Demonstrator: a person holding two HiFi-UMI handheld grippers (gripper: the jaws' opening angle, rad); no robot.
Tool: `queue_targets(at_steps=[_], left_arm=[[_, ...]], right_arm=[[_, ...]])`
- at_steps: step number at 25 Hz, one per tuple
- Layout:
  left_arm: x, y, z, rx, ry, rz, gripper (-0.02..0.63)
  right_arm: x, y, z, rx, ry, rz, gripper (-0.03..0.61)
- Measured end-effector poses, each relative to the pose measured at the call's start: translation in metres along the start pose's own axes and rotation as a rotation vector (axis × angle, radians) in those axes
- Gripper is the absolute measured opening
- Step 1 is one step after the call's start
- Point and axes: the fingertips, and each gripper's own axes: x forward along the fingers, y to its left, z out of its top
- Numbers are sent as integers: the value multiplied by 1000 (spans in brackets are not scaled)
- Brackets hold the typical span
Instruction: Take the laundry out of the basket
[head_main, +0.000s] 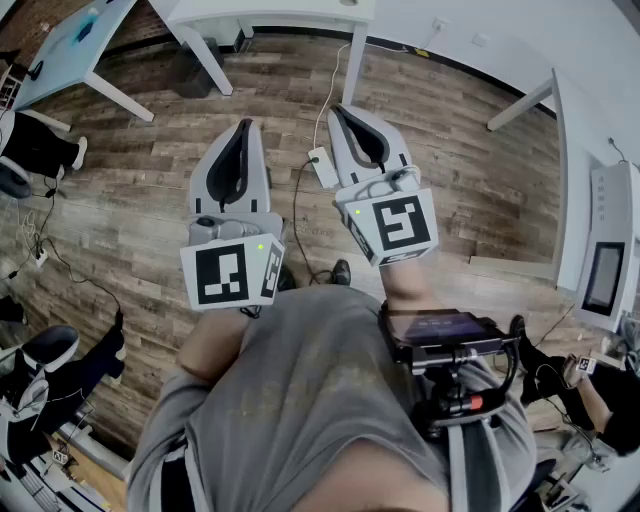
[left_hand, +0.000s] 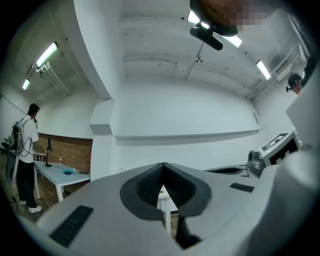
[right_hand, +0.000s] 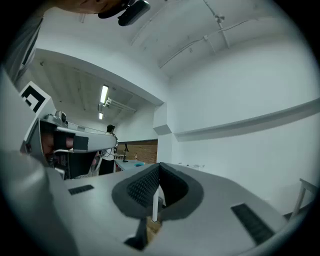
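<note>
Left gripper (head_main: 245, 128) and right gripper (head_main: 338, 110) are both fully closed and empty, side by side at frame centre, above the wooden floor (head_main: 450, 150).

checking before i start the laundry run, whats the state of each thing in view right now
left gripper: jaws together, nothing between them
right gripper: jaws together, nothing between them
white plug block: lying flat on the wood floor, white cable running to it
phone: clamped in a mount at the person's chest, face up
laundry basket: not in view
</note>
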Motion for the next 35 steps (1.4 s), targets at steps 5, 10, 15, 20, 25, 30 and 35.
queue_targets(at_steps=[5,10,15,20,25,30,35], left_arm=[[3,-15,0,1,-2,6,8],[4,-26,-4,1,-4,24,8],[14,-43,-3,1,3,50,8],[14,-46,-8,-8,21,97,8],[13,-27,-21,-22,54,137,8],[23,2,-29,-37,58,143,8],[45,49,-38,-48,46,130,8]], right_arm=[[-6,-11,7,-13,-54,14,6],[-12,-19,3,-14,-71,26,7],[-20,-43,-2,35,-53,49,8],[-24,-60,-10,62,-53,53,8],[-10,-53,-19,74,-34,76,8],[17,-52,-22,68,-27,60,8],[61,-47,-25,55,-11,31,8]])
